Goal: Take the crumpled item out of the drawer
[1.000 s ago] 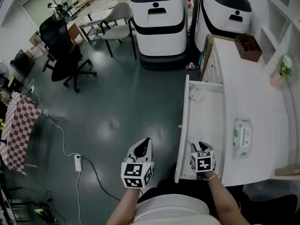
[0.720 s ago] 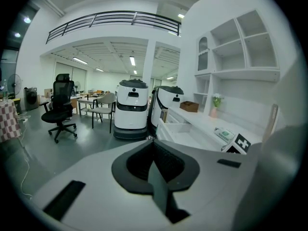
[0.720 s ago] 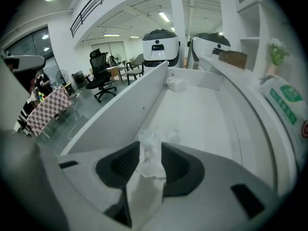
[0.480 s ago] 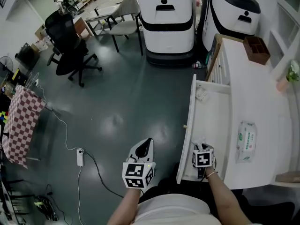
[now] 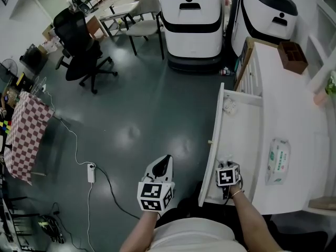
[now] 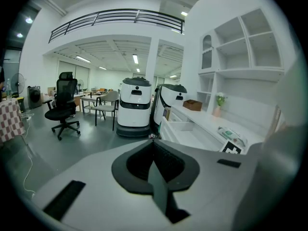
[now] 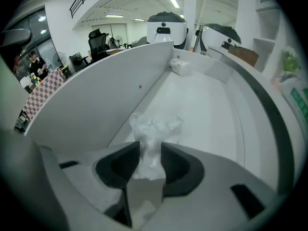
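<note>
White, crinkly plastic-looking crumpled item (image 7: 154, 129) sat pinched between the jaws of the right gripper (image 7: 150, 153), w/ its bunched top fanning out just past the jaw tips & its lower part squeezed in the gap. It was inside the drawer (image 7: 120, 95), at the near end, close to the left wall.

Count: 1 open drawer (image 5: 247, 135), pulled out to the left of the white counter (image 5: 294, 114). 2 crumpled bits in it: the gripped one near, & a second small white wad (image 5: 229, 105) in the far left corner, well apart. 1 pack of wipes (image 5: 278, 160) lay flat on the counter, right of the drawer. 1 brown wooden box (image 5: 293, 56) at the counter's far end. 2 white rounded machines (image 5: 190, 14) stood side by side on the floor beyond.

2 grippers: the right gripper (image 5: 227, 164) was down in the drawer's near end; the left gripper (image 5: 165, 159) hung over the dark floor, left of the drawer front, jaws pressed together w/ nothing between them (image 6: 153, 150).
</note>
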`<state>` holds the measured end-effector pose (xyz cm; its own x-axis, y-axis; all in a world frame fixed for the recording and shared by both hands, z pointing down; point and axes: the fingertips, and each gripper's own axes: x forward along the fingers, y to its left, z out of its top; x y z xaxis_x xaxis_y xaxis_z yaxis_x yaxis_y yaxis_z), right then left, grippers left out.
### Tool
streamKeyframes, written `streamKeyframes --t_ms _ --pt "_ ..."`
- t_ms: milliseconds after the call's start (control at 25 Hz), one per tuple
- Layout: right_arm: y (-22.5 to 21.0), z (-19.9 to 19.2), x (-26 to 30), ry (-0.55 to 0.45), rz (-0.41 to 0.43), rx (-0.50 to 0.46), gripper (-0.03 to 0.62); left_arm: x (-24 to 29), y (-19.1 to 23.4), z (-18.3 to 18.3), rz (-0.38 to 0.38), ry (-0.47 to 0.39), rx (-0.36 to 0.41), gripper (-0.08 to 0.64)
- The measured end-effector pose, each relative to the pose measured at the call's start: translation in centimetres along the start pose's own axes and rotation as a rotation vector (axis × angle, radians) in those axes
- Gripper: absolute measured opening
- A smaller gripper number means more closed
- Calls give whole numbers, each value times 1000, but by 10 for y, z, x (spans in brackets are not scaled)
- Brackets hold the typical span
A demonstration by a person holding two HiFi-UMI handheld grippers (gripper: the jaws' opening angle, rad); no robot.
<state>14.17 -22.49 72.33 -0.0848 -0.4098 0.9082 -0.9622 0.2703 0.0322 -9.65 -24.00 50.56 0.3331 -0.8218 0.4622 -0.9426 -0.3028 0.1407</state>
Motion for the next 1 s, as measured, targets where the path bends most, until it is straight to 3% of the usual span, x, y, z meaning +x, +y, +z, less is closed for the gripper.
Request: streamKeyframes --t_ms 1000 --pt "-6 -3 -5 -20 -46 -4 64 1 -12 1 -26 -8 -1 -6"
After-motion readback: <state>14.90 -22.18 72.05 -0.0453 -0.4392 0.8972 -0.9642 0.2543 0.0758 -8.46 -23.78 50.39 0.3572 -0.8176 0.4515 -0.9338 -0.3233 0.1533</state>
